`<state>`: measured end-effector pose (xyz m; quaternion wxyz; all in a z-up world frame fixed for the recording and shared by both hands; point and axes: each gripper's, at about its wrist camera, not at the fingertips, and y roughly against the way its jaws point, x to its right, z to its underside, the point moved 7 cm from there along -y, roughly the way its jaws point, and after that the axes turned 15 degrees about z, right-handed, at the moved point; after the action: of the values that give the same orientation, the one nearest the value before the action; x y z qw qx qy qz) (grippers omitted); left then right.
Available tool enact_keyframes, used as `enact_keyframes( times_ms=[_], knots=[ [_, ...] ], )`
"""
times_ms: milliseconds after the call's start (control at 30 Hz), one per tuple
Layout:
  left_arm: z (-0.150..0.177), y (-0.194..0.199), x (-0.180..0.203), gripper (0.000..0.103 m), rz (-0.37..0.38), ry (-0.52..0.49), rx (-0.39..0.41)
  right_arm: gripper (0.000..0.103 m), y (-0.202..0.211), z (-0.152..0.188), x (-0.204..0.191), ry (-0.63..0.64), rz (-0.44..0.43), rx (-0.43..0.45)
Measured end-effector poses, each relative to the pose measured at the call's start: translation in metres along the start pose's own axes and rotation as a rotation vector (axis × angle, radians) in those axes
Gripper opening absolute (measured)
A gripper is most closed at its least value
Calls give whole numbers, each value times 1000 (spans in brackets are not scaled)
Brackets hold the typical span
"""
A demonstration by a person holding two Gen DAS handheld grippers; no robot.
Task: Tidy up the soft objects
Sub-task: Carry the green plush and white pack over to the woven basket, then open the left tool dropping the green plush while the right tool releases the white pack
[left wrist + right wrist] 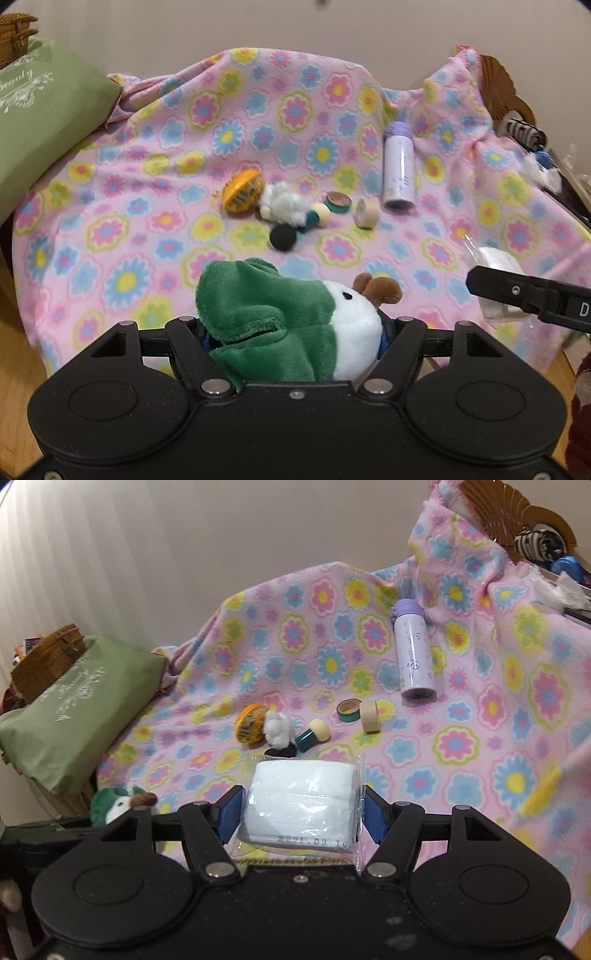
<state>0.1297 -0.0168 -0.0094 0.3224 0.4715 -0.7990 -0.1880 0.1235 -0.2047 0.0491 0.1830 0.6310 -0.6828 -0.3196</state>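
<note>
Pink flowered fleece (295, 110) covers the whole surface in front of you, with a plain pale wall behind it and a green cushion (40, 122) off its left edge. Your left gripper (291, 332) has its fingers clenched on a green and white plush toy (295, 325), which fills the gap between them above the blanket's near edge. Your right gripper (301, 812) grasps a white padded pack in clear wrap (301, 797), its blue finger pads (231, 812) pressing both sides, also over the near edge. Near the middle of the blanket lies a loose cluster: an orange and yellow round toy (251, 723), a white fluffy ball (279, 729), a teal and cream stubby piece (314, 736), a green tape roll (349, 709) and a beige tape roll (371, 716). Toward the far right stands a purple-capped white bottle (412, 650), tilted slightly.
</note>
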Motion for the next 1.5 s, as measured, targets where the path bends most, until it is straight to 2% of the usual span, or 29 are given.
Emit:
enact_keyframes(
  times_ms=[200,333,633,1033,1500],
  knots=[
    [28,16,16,68,52,39,-18,66,33,22,3,-21,-23,22],
    [46,21,22,68,58,51,-32,66,45,34,3,-3,6,30],
    [74,17,19,68,102,96,-99,66,32,68,2,-16,13,-94],
    [79,12,24,68,132,99,-117,68,33,72,2,-25,30,-115],
    [76,16,21,69,80,83,-104,68,33,70,-1,9,30,-108]
  ],
)
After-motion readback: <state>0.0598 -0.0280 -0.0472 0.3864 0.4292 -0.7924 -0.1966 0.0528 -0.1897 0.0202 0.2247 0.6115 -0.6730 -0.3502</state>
